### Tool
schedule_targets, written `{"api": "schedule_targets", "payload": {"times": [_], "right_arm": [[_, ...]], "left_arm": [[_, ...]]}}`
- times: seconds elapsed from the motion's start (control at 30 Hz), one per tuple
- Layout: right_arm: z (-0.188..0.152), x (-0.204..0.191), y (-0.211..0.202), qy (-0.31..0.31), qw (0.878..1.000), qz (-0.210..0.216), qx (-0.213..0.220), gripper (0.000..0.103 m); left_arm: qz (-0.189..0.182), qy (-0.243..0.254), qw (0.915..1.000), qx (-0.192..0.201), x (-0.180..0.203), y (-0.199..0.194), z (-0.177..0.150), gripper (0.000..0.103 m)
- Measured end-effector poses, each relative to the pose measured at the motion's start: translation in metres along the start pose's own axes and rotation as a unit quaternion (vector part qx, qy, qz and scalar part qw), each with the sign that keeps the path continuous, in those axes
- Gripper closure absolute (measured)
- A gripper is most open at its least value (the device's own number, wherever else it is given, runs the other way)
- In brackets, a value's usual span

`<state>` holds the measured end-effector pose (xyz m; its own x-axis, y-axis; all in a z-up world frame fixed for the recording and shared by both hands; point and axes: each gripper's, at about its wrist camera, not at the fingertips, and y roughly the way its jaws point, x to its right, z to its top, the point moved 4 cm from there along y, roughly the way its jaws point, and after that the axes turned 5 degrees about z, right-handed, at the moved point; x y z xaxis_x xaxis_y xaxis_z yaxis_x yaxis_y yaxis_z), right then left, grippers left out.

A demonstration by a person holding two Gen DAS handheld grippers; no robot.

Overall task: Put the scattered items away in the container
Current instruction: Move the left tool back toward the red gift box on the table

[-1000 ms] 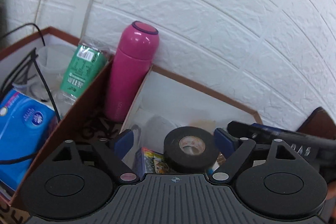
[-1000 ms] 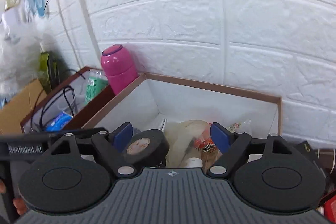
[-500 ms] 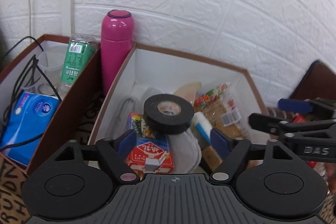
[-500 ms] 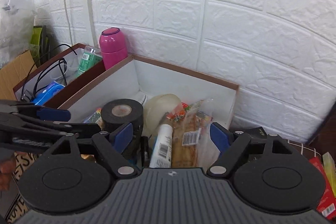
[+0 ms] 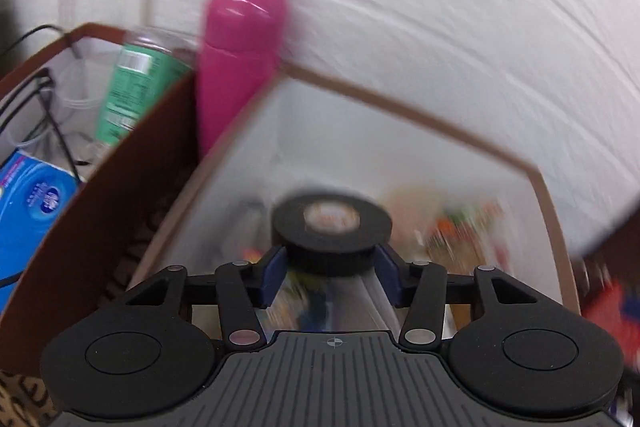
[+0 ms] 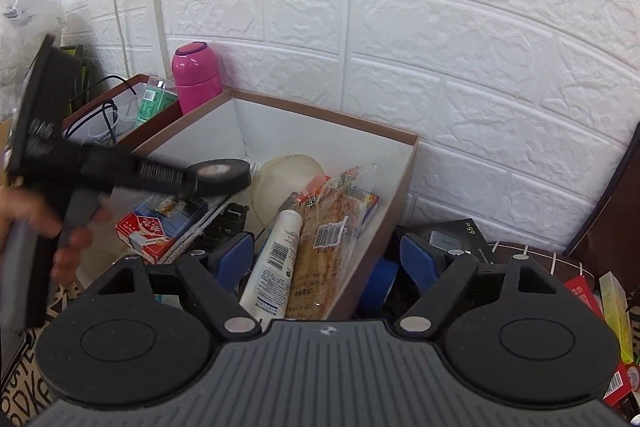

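The left gripper [image 5: 331,277] is squeezing a black tape roll [image 5: 331,233] between its two blue pads [image 5: 273,277]. It is holding the roll just over the white box [image 6: 400,179], which is sitting right under and ahead of it. The right gripper [image 6: 327,261] is staying wide open with nothing in it. A white tube [image 6: 274,267] and a snack bag [image 6: 324,247] are lying in the box just ahead of its fingers. A pink bottle [image 5: 240,59] is standing past the box, to the left.
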<state>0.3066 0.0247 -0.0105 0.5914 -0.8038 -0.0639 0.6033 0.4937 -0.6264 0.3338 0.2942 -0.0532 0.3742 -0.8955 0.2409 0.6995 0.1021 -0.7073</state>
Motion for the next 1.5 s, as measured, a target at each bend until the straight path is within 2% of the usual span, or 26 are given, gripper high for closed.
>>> {"api": "schedule_targets", "payload": {"times": [0.03,0.07,0.1,0.13,0.2,0.3,0.43,0.53,0.63,0.7,0.8,0.97,1.1,1.17,1.3,1.5], "right_arm": [[-0.002,0.003,-0.001,0.004,1.000,-0.001,-0.001,0.020],[-0.003,0.006,-0.002,0.008,1.000,-0.002,-0.003,0.019],[-0.005,0.008,-0.003,0.008,1.000,0.000,-0.006,0.019],[-0.007,0.009,-0.005,0.008,1.000,0.002,-0.008,0.017],[-0.010,0.013,-0.009,0.013,1.000,-0.001,-0.009,0.016],[-0.016,0.014,-0.018,0.036,0.999,0.005,-0.007,0.012],[-0.028,0.007,-0.043,0.059,0.998,0.022,-0.003,0.004],[-0.043,0.000,-0.068,0.079,0.996,0.038,0.005,0.002],[-0.064,-0.005,-0.099,0.104,0.993,0.046,0.024,0.002],[-0.082,-0.005,-0.120,0.126,0.991,0.023,0.041,0.001],[-0.117,0.003,-0.150,0.165,0.984,-0.045,0.055,0.001],[-0.183,0.013,-0.182,0.166,0.983,-0.048,0.056,0.001],[-0.218,0.021,-0.196,0.157,0.982,-0.090,0.052,0.001],[-0.230,0.025,-0.205,0.148,0.982,-0.103,0.060,0.001],[-0.244,0.035,-0.218,0.142,0.979,-0.126,0.075,0.001],[-0.256,0.052,-0.221,0.145,0.978,-0.125,0.087,0.001]], "left_arm": [[-0.004,-0.018,0.9998,-0.005,-0.004,0.001,0.002,0.037],[-0.018,-0.026,0.9993,-0.017,-0.005,0.001,0.001,0.029],[-0.031,-0.023,0.9990,-0.022,-0.003,-0.003,-0.001,0.022],[-0.035,-0.011,0.9991,-0.020,-0.001,-0.008,-0.004,0.020],[-0.025,0.017,0.9995,-0.011,0.005,-0.021,-0.009,0.010],[-0.014,0.033,0.9993,0.008,0.014,-0.050,-0.018,0.001],[-0.033,0.039,0.9984,0.027,0.029,-0.097,-0.035,0.000],[-0.054,0.068,0.9950,0.049,0.044,-0.133,-0.057,0.000],[-0.076,0.098,0.9913,0.043,0.060,-0.162,-0.087,0.000],[-0.090,0.108,0.9895,0.034,0.067,-0.178,-0.110,0.000],[-0.102,0.125,0.9865,0.029,0.076,-0.193,-0.149,0.000],[-0.080,0.162,0.9833,0.022,0.099,-0.200,-0.219,0.000],[-0.077,0.169,0.9825,0.012,0.112,-0.194,-0.262,0.000],[-0.071,0.163,0.9840,0.012,0.115,-0.192,-0.272,0.000],[-0.089,0.162,0.9829,0.002,0.128,-0.192,-0.281,0.000],[-0.109,0.187,0.9763,0.003,0.159,-0.186,-0.285,0.001]]}}
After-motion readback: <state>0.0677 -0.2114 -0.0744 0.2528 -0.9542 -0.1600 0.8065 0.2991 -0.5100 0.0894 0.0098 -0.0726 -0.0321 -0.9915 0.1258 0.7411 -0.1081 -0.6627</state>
